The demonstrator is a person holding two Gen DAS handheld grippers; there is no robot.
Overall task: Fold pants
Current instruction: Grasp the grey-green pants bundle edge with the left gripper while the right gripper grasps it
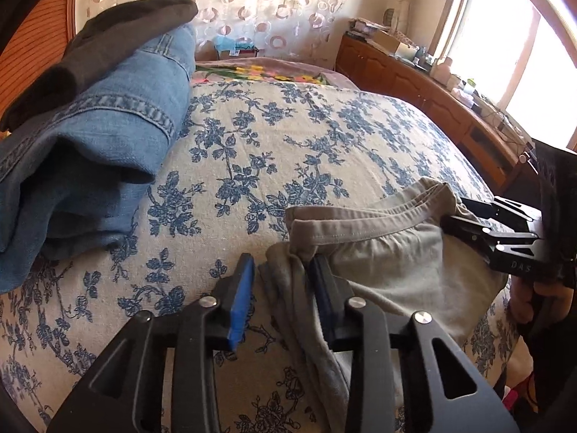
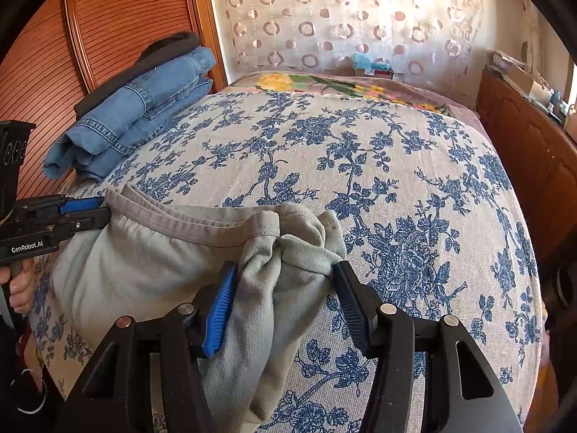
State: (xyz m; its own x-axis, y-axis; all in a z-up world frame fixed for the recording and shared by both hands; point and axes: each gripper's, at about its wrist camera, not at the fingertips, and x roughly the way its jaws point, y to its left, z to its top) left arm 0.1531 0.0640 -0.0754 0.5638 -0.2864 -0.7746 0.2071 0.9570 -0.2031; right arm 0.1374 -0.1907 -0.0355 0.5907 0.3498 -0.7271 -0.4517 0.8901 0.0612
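Note:
Grey pants (image 1: pixel 389 274) lie bunched on the floral bedspread (image 1: pixel 288 137), waistband towards the far side. My left gripper (image 1: pixel 283 263) sits at the waistband's left end. The cloth runs between its blue pads and touches the right one, while a gap shows at the left pad (image 1: pixel 241 299), so it is open. My right gripper (image 2: pixel 285 270) is shut on a thick bunch of the pants (image 2: pixel 144 252) at the waistband's right end. Each wrist view shows the other gripper at the side: the right gripper (image 1: pixel 465 216) and the left gripper (image 2: pixel 86 211).
A stack of folded blue jeans (image 2: pixel 137 115) topped by a dark garment (image 1: pixel 126 29) rests at the bed's far left, by a wooden slatted door (image 2: pixel 90 36). A wooden cabinet (image 1: pixel 414 83) runs along the right side under a bright window. A hand (image 2: pixel 21 288) holds the left gripper's handle.

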